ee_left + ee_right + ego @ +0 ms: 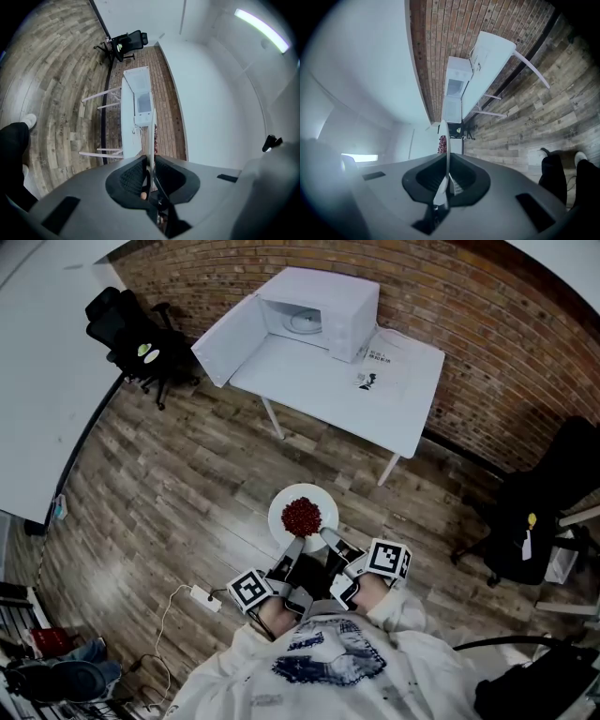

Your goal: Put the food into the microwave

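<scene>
A white plate [282, 505] heaped with red food [301, 516] hangs over the wooden floor in front of me. My left gripper [293, 547] is shut on the plate's near left rim, and my right gripper [330, 538] is shut on its near right rim. In the left gripper view the plate's edge [152, 140] runs between the pads of the left gripper [150, 174]. The right gripper view shows the rim [446, 136] clamped in the right gripper [447, 176], with the food [442, 144] beyond. The white microwave [323, 310] stands on the white table [347, 390], door [225, 338] swung open.
Some floor lies between me and the table. A black office chair [131, 334] stands left of the table, another chair [548, 512] at the right. A power strip [203, 597] with a cable lies on the floor by my left side. Papers [375, 367] lie beside the microwave.
</scene>
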Demonstrator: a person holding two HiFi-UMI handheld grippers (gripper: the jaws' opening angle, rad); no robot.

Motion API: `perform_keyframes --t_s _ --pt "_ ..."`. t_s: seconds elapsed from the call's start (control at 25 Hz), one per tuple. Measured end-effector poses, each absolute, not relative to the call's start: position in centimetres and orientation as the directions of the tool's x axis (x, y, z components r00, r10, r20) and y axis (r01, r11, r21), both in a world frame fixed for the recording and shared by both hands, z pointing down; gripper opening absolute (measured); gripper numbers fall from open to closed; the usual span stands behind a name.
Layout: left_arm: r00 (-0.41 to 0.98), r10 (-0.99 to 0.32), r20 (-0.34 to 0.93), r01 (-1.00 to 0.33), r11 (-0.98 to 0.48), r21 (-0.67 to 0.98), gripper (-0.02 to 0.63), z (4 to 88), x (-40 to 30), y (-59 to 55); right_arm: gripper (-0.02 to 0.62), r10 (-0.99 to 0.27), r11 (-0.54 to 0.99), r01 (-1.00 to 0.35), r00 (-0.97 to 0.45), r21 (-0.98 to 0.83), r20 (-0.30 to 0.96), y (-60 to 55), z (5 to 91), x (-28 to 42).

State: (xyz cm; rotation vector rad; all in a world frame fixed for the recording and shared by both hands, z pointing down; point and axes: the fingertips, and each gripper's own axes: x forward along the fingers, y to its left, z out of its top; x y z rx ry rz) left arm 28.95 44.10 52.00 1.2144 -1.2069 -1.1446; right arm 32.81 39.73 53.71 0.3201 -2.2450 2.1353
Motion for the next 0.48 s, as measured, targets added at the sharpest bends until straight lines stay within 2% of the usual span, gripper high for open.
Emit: perform_keyframes --t_s 0.24,0.48 --pt "0.092 -0.995 0.031 -0.008 0.031 0.999 0.064 52.8 24.6 41.0 0.026 -0.161 0.046 -0.195 -0.969 -0.980 0.186 36.8 54.5 28.8" --pt "0.150 -0.989 0.013 -0.021 0.010 1.000 0.063 52.5 17.5 36.5 0.026 -0.204 0.062 -0.205 -0.960 -0.977 0.189 32.6 54.5 21.8"
